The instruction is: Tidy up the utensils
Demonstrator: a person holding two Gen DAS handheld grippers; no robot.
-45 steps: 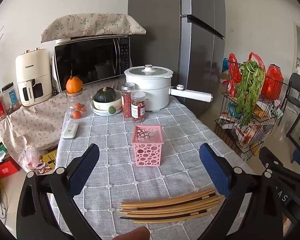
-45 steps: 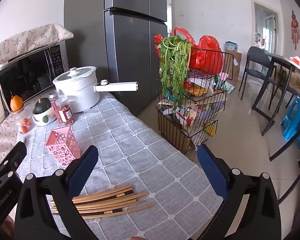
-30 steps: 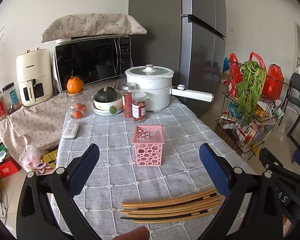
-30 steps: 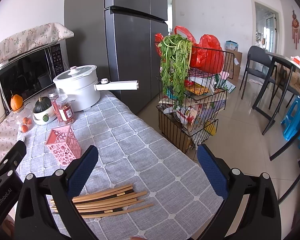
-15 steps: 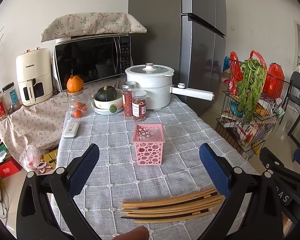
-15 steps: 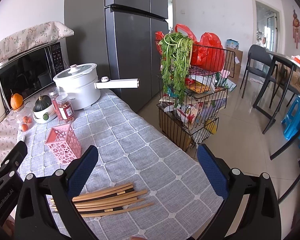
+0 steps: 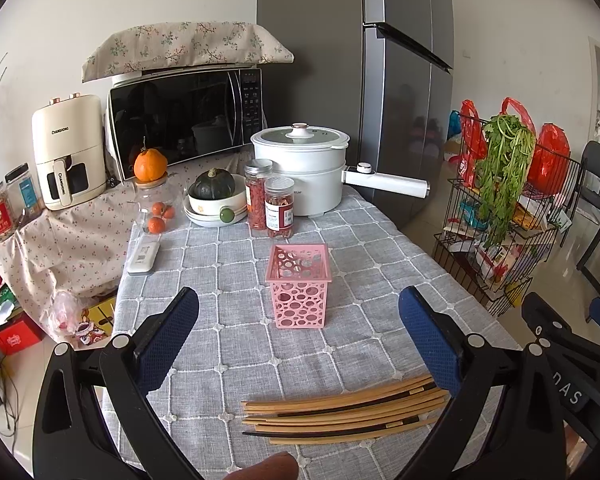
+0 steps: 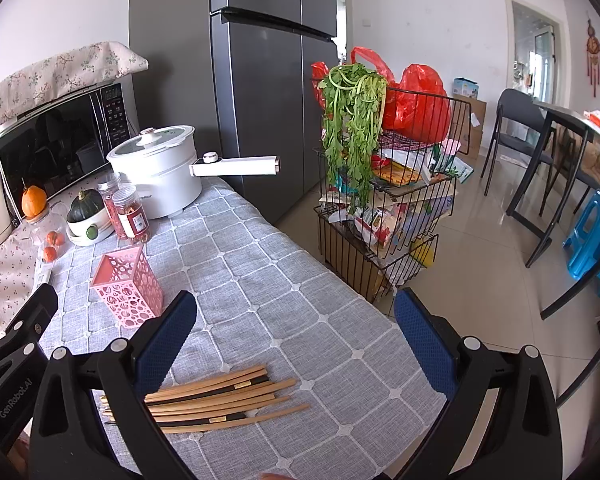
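Lying low in both frames on the tabletop (image 7: 228,344): chopsticks (image 7: 340,412), long axis running left-right across the fingers. Sitting beyond, mid-frame: pink holder (image 7: 298,284). Hovering released, grasping nothing: left gripper (image 7: 298,336), right gripper (image 8: 296,336), neither clearly nearer.

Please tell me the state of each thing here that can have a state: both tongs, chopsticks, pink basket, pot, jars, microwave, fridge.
Left tongs: open, holding nothing.
Right tongs: open, holding nothing.
Chopsticks: lying flat in a loose pile on the tablecloth.
Pink basket: upright, apparently empty.
White pot: lid on.
Two jars: upright, capped.
Microwave: door shut.
Fridge: doors shut.
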